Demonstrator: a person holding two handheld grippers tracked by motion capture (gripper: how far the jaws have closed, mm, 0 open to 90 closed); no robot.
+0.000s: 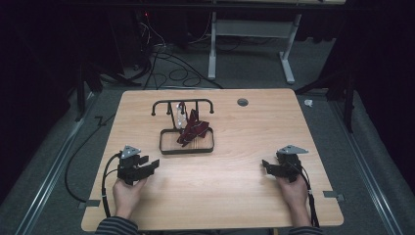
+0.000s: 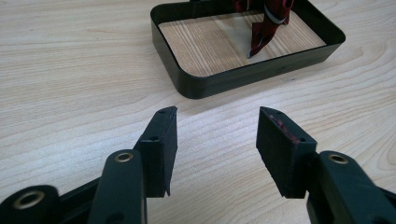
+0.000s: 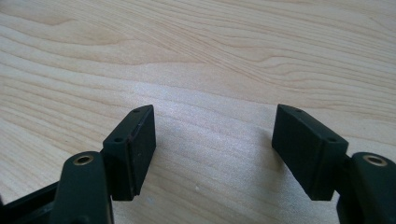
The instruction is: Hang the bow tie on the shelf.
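Status: dark red necktie (image 1: 193, 131) hangs from the black rack (image 1: 182, 104), its tip down inside the tray base (image 2: 261, 74), mid-table. Hanging looks done, or not yet undone; can't tell which. Left gripper (image 1: 150, 166) sits on the table just short of the tray, jaws wide apart, nothing between them. Right gripper (image 1: 267, 166) is well off to the right, jaws also spread, empty. Neither touches the tie.
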